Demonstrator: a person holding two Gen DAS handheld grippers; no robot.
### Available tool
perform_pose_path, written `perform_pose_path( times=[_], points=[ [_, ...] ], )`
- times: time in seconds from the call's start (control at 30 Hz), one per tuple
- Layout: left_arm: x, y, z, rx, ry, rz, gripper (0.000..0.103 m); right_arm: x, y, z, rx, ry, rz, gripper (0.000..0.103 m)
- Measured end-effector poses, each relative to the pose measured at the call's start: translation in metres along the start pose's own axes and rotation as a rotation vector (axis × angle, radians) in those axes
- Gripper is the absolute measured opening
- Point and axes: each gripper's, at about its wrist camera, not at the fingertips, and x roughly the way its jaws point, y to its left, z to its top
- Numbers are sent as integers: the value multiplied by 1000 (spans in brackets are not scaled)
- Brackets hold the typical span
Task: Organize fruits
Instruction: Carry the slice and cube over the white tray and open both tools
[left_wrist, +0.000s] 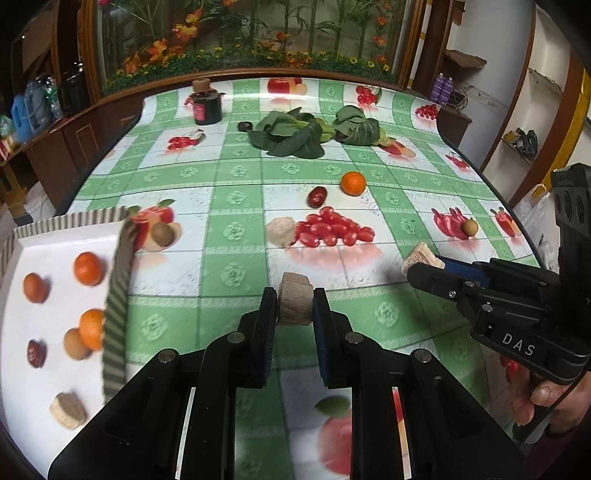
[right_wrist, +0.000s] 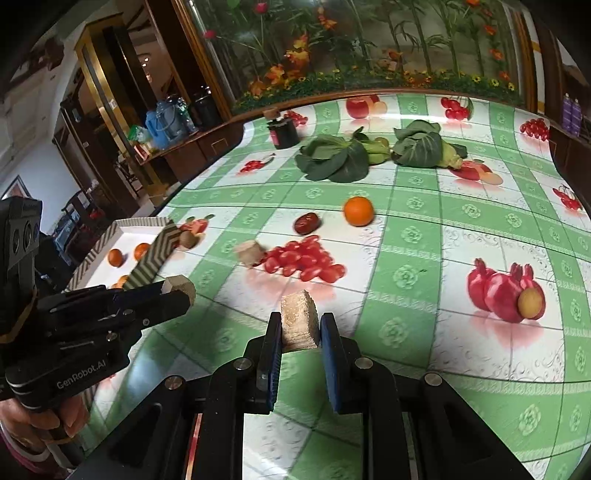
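Note:
My left gripper (left_wrist: 294, 306) is shut on a tan fibrous chunk (left_wrist: 294, 295), held above the tablecloth; it also shows in the right wrist view as the left gripper (right_wrist: 177, 290). My right gripper (right_wrist: 301, 328) is shut on a second tan chunk (right_wrist: 298, 317); from the left wrist view the right gripper (left_wrist: 424, 265) stands at the right. A white box with a striped rim (left_wrist: 118, 266) at the left holds oranges, a red date, a brown fruit and a tan chunk. Loose on the table lie an orange (left_wrist: 352, 182), a red date (left_wrist: 317, 196), a third chunk (left_wrist: 281, 230), a kiwi (left_wrist: 163, 233) and a small yellow fruit (right_wrist: 531, 302).
Leafy greens (left_wrist: 288, 133) and a dark jar (left_wrist: 207, 107) stand at the far side of the table. The green checked tablecloth (left_wrist: 229, 206) carries printed fruit pictures. A wooden cabinet with artificial flowers (left_wrist: 240, 44) backs the table. A hand (left_wrist: 546, 402) holds the right gripper's handle.

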Motion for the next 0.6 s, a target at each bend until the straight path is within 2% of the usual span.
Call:
perform_pose_path(
  times=[0.33,0.6],
  points=[
    [-28,33,-18,-26,-40,79,18,0,43,-2,-43,-4,58,20],
    [-45,57,-27,-56,-65,115,18,6,80,-3,-100,8,85,20]
  ],
)
